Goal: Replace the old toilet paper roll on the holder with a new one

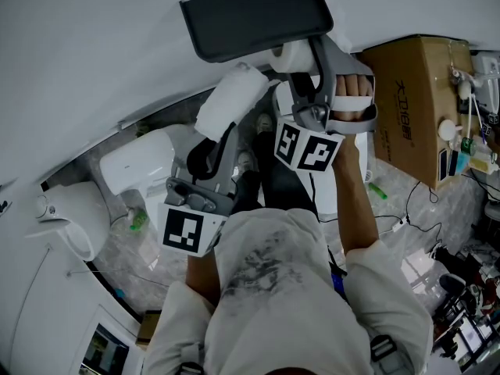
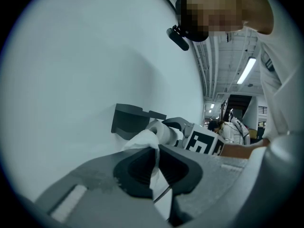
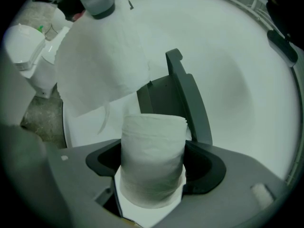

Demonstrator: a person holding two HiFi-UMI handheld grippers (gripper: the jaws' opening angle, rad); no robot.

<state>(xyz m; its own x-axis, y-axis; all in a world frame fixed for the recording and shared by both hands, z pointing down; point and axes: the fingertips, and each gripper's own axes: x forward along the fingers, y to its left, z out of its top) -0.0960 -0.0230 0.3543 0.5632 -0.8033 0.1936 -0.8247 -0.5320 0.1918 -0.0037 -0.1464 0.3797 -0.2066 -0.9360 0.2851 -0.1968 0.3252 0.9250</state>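
- Head view: white wall (image 1: pixel 94 45) fills the far side, with the dark grey holder (image 1: pixel 258 14) mounted on it, its flap tilted out.
- My right gripper (image 3: pixel 152 171) is clamped on the toilet paper roll (image 3: pixel 152 156). The jaws stand wide with the pads against both of its sides.
- Roll is near the holder, just in front of and below it. Cannot tell if it touches the holder.
- My left gripper (image 2: pixel 157 163) is nearly shut, pinching a loose sheet of tissue (image 2: pixel 142 139) between its pads.
- Sheet hangs left of the roll, in front of the wall. Cannot tell if it is joined to the roll.
- Floor (image 1: pixel 406 186) is grey speckled stone.
- White toilet (image 1: pixel 144 162) stands on the left, against the wall.
- Brown cardboard box (image 1: pixel 418 100) stands on the right, with cables (image 1: pixel 414 209) and small clutter on the floor beside it.
- My pale shirt (image 1: pixel 273 303) fills the near middle of the head view.
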